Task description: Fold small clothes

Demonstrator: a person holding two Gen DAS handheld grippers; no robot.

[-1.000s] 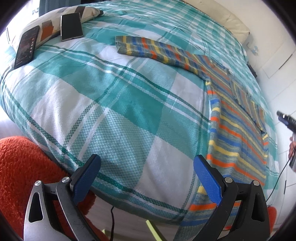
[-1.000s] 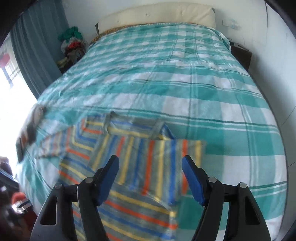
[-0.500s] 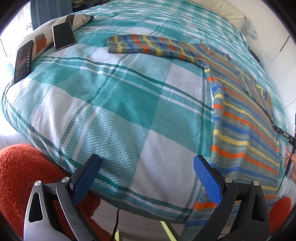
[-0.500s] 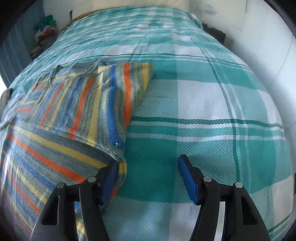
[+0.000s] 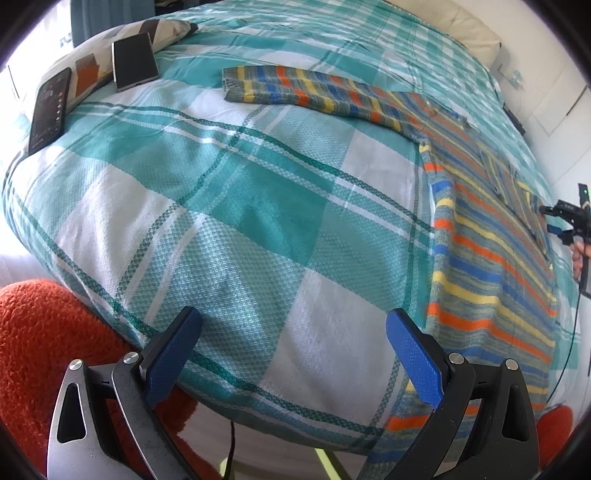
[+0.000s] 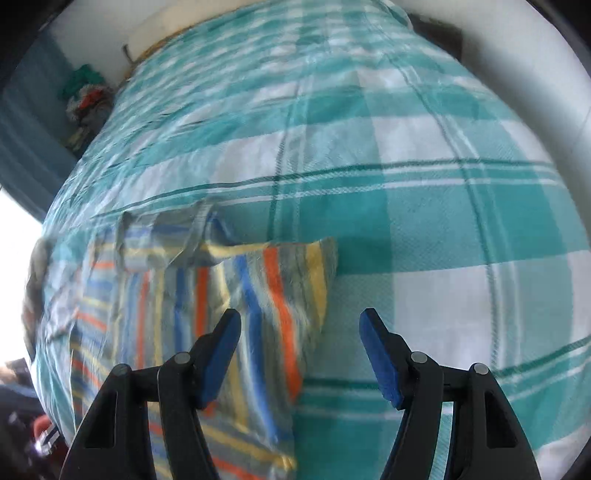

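Observation:
A small striped sweater [image 5: 487, 236] in blue, orange, yellow and grey lies flat on the teal plaid bedspread [image 5: 229, 206]. One sleeve [image 5: 295, 90] stretches out to the left; the other sleeve [image 6: 273, 295] is folded over the body. My left gripper [image 5: 291, 345] is open and empty over the bed's near edge, left of the sweater's hem. My right gripper [image 6: 299, 332] is open and empty just above the folded sleeve's outer edge; it also shows at the right rim of the left wrist view [image 5: 565, 218].
Two phones [image 5: 135, 66] [image 5: 50, 109] lie on a patterned pillow [image 5: 162, 31] at the bed's far left. An orange fuzzy rug [image 5: 48, 332] lies below the bed edge. A white wall [image 6: 517, 74] runs along the bed's right side. A cream pillow [image 5: 476, 33] sits at the head.
My right gripper has drawn back and up from the folded sleeve, so more of the bed shows. My left gripper has shifted slightly and stays open.

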